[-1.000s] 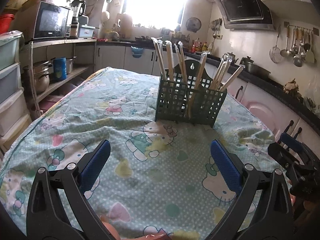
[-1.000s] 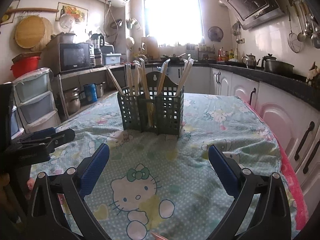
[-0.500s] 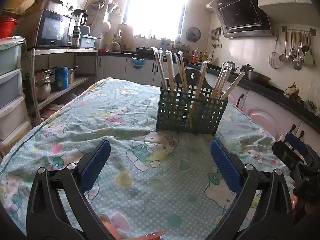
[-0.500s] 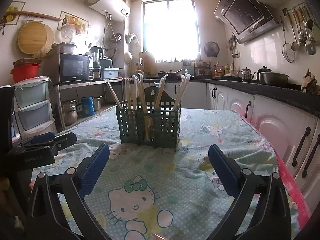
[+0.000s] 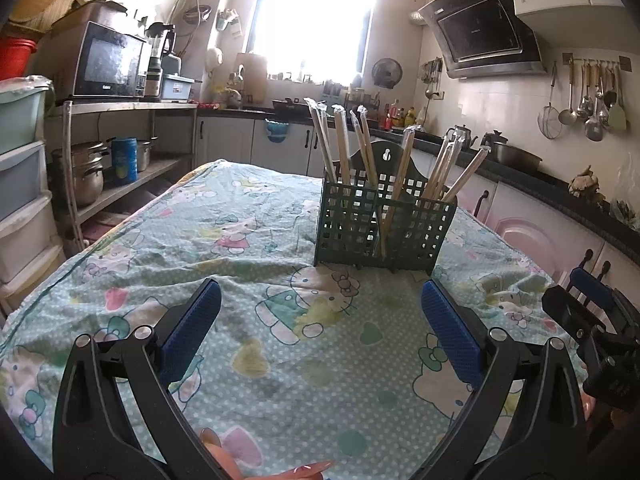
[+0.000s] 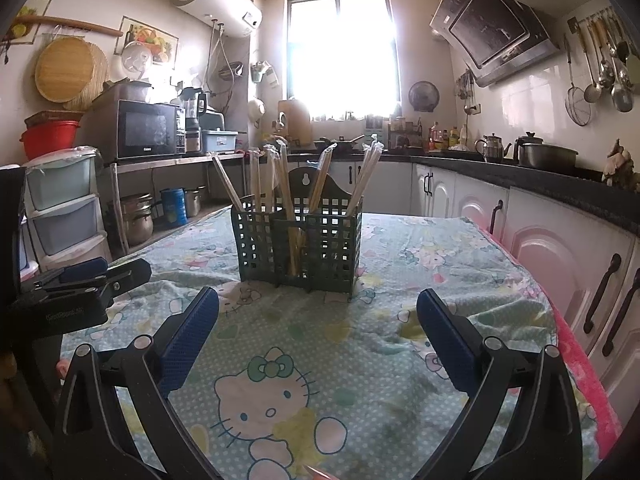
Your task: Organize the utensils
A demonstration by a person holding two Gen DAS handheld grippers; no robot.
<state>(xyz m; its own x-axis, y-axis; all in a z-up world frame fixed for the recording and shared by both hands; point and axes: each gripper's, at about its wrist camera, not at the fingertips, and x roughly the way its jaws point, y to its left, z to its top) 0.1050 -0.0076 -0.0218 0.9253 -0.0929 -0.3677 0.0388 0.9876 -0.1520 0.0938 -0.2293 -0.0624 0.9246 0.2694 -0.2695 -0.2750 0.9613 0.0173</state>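
A dark green slotted utensil holder stands upright on the table, also in the right wrist view. Several wrapped wooden chopsticks stand in its compartments, leaning outward. My left gripper is open and empty, low over the cloth, short of the holder. My right gripper is open and empty, also short of the holder. Each gripper shows at the edge of the other's view: the right one, the left one.
The table is covered by a pale green Hello Kitty cloth. White cabinets with a dark counter run along the right. Plastic drawers and a shelf with pots and a microwave stand at the left.
Both cameras have tilted upward a little, so more of the walls and ceiling shows. The holder and chopsticks have not moved. Both grippers stay open.
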